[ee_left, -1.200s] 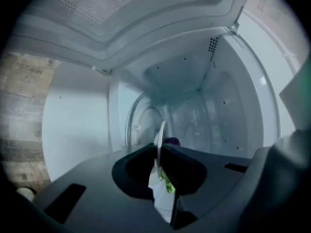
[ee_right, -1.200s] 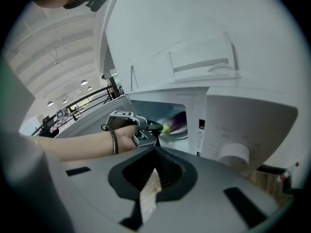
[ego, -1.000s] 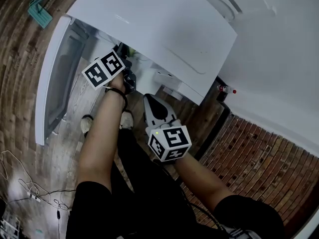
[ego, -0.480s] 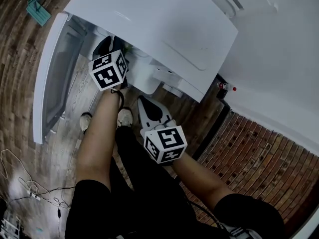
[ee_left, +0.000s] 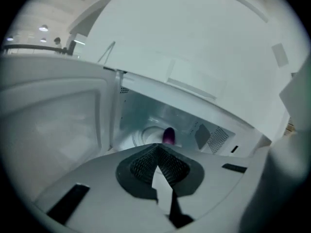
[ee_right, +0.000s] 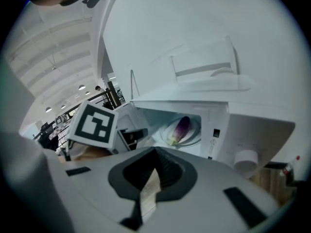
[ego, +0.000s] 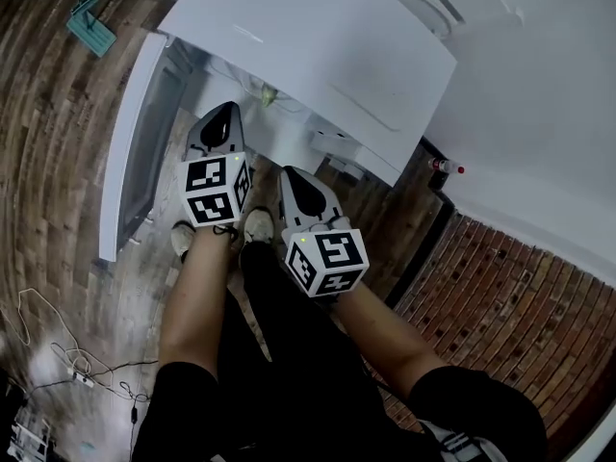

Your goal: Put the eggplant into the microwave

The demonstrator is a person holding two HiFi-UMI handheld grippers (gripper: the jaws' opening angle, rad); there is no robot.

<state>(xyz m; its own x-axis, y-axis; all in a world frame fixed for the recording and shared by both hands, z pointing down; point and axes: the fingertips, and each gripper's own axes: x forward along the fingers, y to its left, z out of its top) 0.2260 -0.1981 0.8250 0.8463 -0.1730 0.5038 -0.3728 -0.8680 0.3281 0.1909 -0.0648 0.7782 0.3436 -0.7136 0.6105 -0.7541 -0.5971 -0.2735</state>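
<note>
The purple eggplant (ee_right: pixel 182 127) lies on the glass turntable (ee_right: pixel 193 135) inside the open white microwave (ee_right: pixel 221 130), its green stem toward the front. In the left gripper view the eggplant (ee_left: pixel 168 136) shows just past my jaws. My left gripper (ego: pixel 225 114) is shut and empty, just outside the microwave opening (ee_left: pixel 160 118). Beside it, a little farther back, my right gripper (ego: pixel 295 174) is also shut and empty. The jaws of both grippers (ee_left: pixel 156 146) (ee_right: pixel 156 152) stand closed with nothing between them.
The microwave door (ego: pixel 132 142) hangs open to the left. A white counter (ego: pixel 318 37) overhangs the microwave. A red-capped bottle (ego: pixel 444 168) stands by the brick wall (ego: pixel 500 287). Cables (ego: pixel 48 354) lie on the wooden floor, with a green tool (ego: pixel 91 22) far left.
My left gripper has drawn back out of the microwave toward my body. The right gripper stayed about where it was.
</note>
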